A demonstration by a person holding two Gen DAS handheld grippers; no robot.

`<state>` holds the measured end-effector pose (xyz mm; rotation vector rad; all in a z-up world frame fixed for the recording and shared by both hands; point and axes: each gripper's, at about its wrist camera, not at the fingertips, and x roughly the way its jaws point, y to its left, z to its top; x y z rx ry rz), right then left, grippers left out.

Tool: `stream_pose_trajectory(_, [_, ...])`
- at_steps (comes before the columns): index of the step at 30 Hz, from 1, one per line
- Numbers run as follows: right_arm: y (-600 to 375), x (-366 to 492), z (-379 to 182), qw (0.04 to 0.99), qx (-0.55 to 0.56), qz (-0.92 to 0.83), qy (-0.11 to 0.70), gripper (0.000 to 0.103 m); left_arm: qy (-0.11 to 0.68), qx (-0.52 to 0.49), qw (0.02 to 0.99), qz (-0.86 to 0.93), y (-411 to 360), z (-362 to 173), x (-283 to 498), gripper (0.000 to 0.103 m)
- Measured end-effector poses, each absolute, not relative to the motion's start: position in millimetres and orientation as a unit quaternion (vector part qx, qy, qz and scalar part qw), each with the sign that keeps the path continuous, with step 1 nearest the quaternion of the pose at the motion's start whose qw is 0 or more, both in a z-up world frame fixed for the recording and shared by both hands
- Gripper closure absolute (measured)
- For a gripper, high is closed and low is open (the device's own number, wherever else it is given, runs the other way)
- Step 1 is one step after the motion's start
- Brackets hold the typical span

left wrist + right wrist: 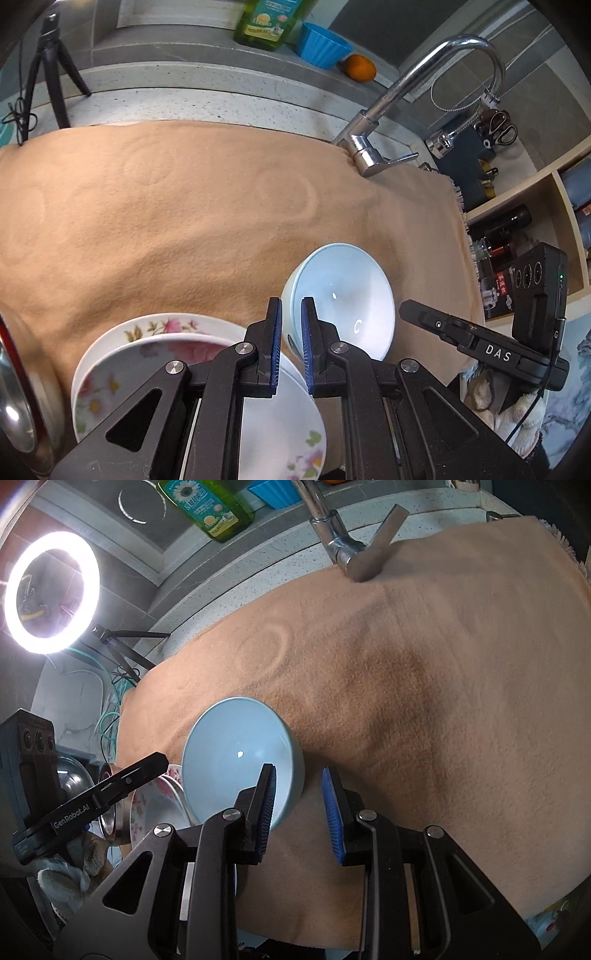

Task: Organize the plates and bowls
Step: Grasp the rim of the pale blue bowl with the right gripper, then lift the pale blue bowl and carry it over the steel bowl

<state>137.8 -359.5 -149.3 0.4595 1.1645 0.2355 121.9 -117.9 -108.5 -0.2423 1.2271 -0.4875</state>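
My left gripper (291,306) is shut on the rim of a tilted white floral plate (280,417). A second floral plate (147,326) lies under it, low over the tan cloth (184,221). Just right of them a light blue bowl (343,291) stands tilted on edge. In the right wrist view my right gripper (298,771) is shut on the bowl's (236,753) rim, one pad inside and one outside the wall. The floral plates (162,805) show to the bowl's left there, beside the left gripper's black body (74,819).
A chrome faucet (406,85) rises at the cloth's far edge. A green bottle (266,22), a blue cup (323,44) and an orange (360,68) sit on the back ledge. A metal bowl (14,398) is at the left, a ring light (51,590) on a tripod (51,74) behind, and shelves (517,221) at the right.
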Motion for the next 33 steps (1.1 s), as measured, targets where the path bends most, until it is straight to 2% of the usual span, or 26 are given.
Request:
stream_pose_trajectory(15, [-351, 144, -164, 0.79, 0.218, 0.117, 0.561, 0.077, 0.585, -0.102, 0.77, -0.231, -133, -123, 130, 0.094])
stream_pose_trajectory(17, [-350, 146, -166, 0.788, 0.219, 0.118, 0.562, 0.085, 0.587, -0.103, 0.769, -0.229, -133, -125, 131, 0.094])
stream_pose_trajectory(21, [-349, 147, -168, 0.785, 0.225, 0.123, 0.563, 0.09, 0.588, -0.102, 0.769, -0.231, -134, -127, 131, 0.095])
stream_pose_trajectory(33, [-345, 145, -144, 0.795, 0.221, 0.129, 0.55, 0.09, 0.573, -0.116, 0.777, -0.234, -122, -109, 125, 0.095])
